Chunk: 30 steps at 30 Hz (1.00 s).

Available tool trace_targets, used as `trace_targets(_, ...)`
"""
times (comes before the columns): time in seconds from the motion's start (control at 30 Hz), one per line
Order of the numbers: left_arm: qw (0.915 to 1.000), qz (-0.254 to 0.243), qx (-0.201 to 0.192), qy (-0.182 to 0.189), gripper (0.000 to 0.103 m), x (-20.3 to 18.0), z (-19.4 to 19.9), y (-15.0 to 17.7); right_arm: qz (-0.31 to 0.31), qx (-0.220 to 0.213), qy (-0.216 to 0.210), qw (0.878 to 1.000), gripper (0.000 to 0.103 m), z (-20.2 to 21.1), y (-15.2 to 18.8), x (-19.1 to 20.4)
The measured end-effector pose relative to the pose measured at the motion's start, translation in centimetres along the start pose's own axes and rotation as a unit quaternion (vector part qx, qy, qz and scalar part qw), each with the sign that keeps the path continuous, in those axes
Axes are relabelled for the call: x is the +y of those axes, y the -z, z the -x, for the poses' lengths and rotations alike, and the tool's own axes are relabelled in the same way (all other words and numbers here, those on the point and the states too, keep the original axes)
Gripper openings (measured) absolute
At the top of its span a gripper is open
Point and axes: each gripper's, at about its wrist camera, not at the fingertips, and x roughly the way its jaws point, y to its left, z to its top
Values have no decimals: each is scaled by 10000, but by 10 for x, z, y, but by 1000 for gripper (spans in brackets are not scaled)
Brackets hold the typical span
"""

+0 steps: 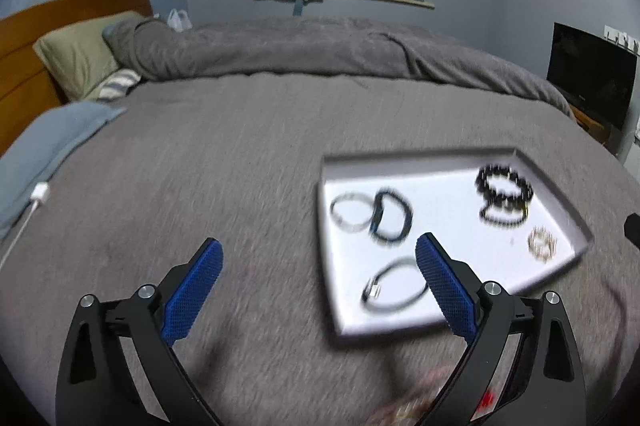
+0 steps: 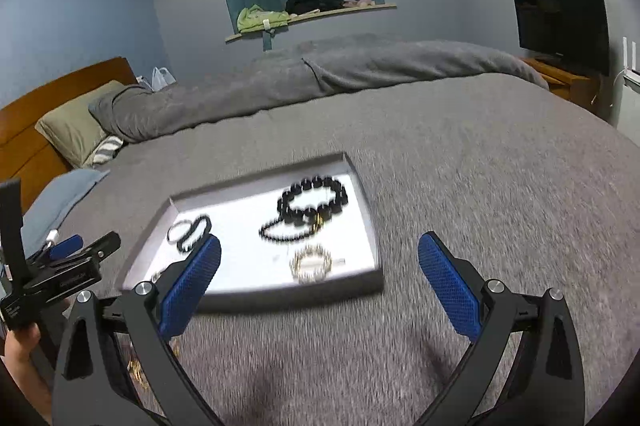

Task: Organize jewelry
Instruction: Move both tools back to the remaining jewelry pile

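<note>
Both your grippers gape empty: left gripper (image 1: 320, 254) hovers nearest the thin black cord bracelet (image 1: 394, 284) at the shallow white cardboard tray's (image 1: 448, 156) near-left corner.

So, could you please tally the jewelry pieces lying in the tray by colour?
Black or dark: 4 – large bead bracelet, small bead strand, band, cord with pale clasp
Silver: 1 – bangle
Gold: 1 – bracelet
Total: 6 in the tray
</note>
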Motion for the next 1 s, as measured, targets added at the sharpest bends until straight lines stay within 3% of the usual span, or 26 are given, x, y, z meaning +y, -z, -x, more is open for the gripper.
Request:
trace_targets(0.17, 9995, 188, 110, 235, 96, 19, 22, 27, 97, 41, -89, 9999, 98, 13, 21, 6)
trace_targets(0.5, 9959, -209, 393, 791, 96, 7, 54, 82, 238, 145, -273, 9992, 98, 27, 47, 25)
trace_targets(0.77, 9910, -565, 554, 1081, 96, -4, 49, 99, 751, 181, -239, 9967, 98, 18, 61, 48)
trace_targets(0.9, 9893, -663, 558, 1176, 91, -5, 47, 101, 846, 170, -164, 9961, 98, 15, 64, 49)
trace_targets(1.0, 9866, -804, 635, 1271, 73, -9, 44, 103, 820, 183, -159, 9963, 98, 15, 63, 46)
